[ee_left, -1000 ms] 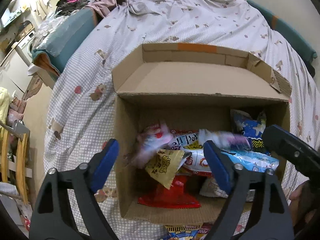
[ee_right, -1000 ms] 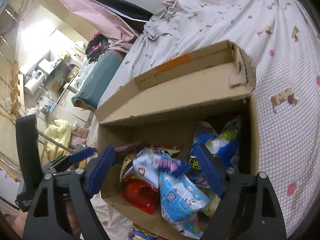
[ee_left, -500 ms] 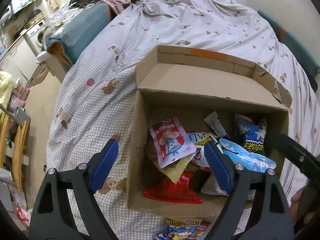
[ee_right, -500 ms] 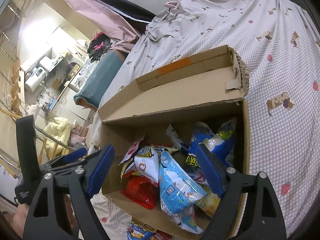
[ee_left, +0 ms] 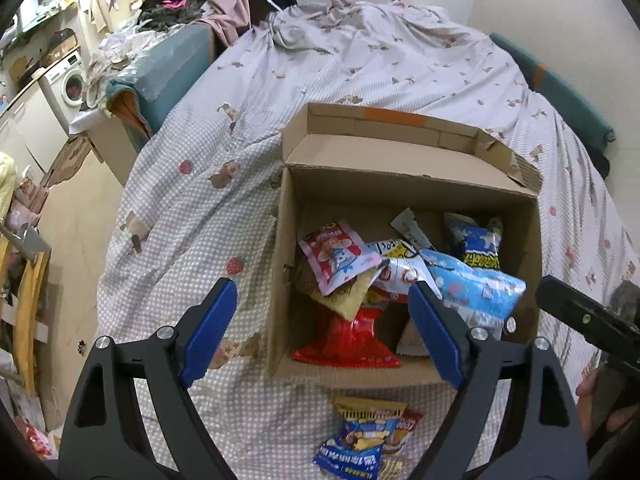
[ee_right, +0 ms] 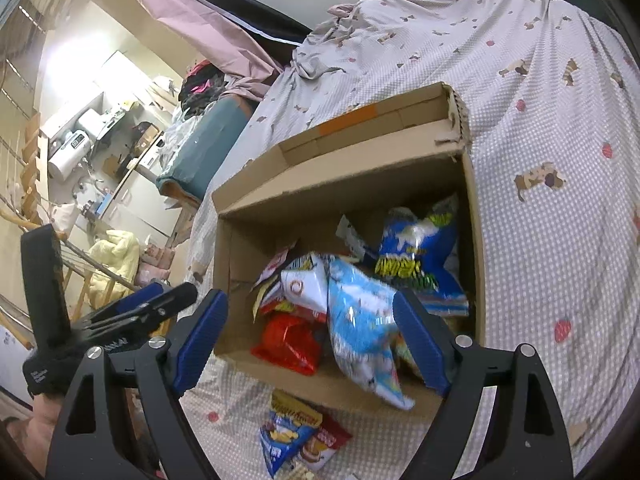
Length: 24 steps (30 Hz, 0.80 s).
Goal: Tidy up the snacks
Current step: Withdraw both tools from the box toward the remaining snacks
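- The cardboard box [ee_left: 404, 184] sits on the dotted bedspread [ee_left: 192, 216] with its flaps open, snack packets heaped inside.
- Left gripper [ee_left: 322, 334] — spread wide and holding nothing; its blue pads frame the box's near-left corner, one pad over the bedspread outside the box, the other over the packets.
- Right gripper [ee_right: 308, 340] — likewise gaping and empty, its pads either side of the box's near wall.
- Inside the box: a pink packet [ee_left: 338, 254] lies on top at the left, partly over a yellow packet [ee_left: 350, 298]; a red packet [ee_left: 348, 344] lies at the bottom near the front wall; a light blue packet [ee_left: 476, 286] leans at the right, just behind the left gripper's right pad; a dark blue bag [ee_left: 476, 240] stands at the back right.
- In the right wrist view the light blue packet [ee_right: 360, 324] is blurred and hangs over the near wall.
- Outside the box, just in front of it on the bedspread, lies a small pile of packets [ee_left: 368, 436], below and between both grippers' fingers.
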Motion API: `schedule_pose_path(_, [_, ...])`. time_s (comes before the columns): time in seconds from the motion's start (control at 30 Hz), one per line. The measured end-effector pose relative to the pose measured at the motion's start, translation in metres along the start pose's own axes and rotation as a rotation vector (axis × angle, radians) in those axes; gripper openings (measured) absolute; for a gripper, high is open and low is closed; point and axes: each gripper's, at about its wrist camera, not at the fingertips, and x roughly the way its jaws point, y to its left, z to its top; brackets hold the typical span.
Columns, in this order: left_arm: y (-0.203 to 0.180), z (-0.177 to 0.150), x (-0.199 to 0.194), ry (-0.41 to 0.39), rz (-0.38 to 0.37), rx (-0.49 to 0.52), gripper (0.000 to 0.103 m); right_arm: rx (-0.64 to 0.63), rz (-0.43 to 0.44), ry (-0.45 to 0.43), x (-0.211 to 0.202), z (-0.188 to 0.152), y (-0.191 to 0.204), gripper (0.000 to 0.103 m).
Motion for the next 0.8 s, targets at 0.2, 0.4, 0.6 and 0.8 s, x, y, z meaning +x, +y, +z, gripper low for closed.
schedule_pose_path(0.2, [0.018,-0.023,-0.016,0.001,-0.038,-0.041,0.09,0.001,-0.03,0.003,-0.017,-0.029,0.003,0.088])
schedule_pose_path(0.4, [0.031,-0.05,-0.023,0.028,-0.072,-0.076,0.094,0.032,-0.043,0.011,-0.033,-0.055,-0.001,0.093])
schedule_pose_path(0.6, [0.04,-0.077,-0.022,0.057,-0.073,-0.081,0.094,0.069,-0.067,0.035,-0.04,-0.076,-0.006,0.094])
schedule_pose_path(0.8, [0.044,-0.102,-0.013,0.092,-0.045,-0.07,0.094,0.089,-0.098,0.064,-0.04,-0.097,-0.008,0.094])
